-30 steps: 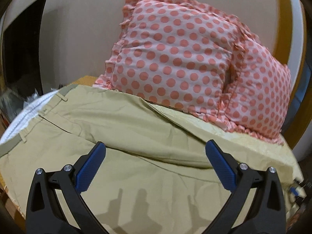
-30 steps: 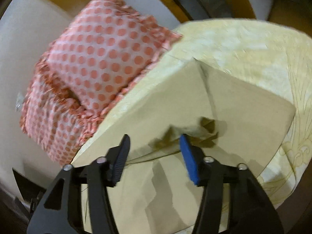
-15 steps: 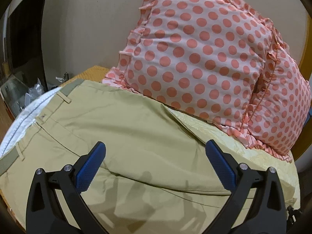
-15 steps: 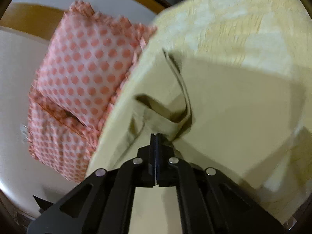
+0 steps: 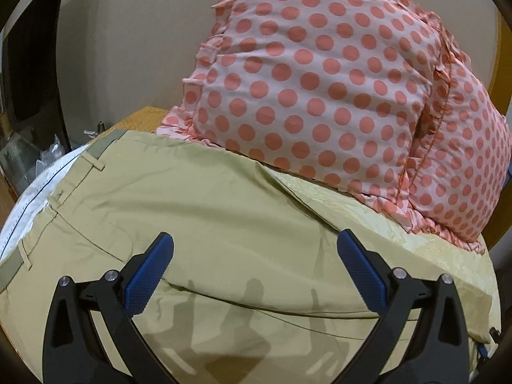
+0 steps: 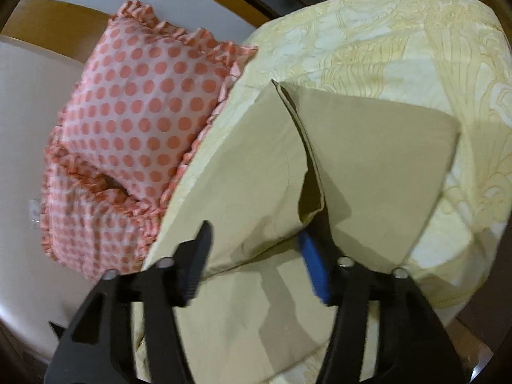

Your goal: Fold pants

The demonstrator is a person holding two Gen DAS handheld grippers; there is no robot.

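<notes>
— Yellow patterned bedspread (image 6: 400, 48) covers the bed, and two polka-dot pillows (image 5: 320, 80) lean against the pale wall at its head. Where do the pants lie?

— The khaki pants (image 5: 208, 208) are spread flat across the bedspread, waistband and belt loops toward the left edge in the left wrist view. In the right wrist view a pant leg (image 6: 377, 160) lies across the spread with its hem corner near the pillows, and a fold of cloth stands raised along its middle.

— And the tools?

— The left gripper (image 5: 254, 256) hovers over the seat of the pants, its blue-padded fingers wide apart and holding nothing. The right gripper (image 6: 256, 249) also has its fingers spread; the raised fold sits between them, close to the blue pad (image 6: 315, 268), though motion blur makes it hard to say whether it touches.

— Any containers?

— Only clutter beside the bed, too dim to identify.
</notes>
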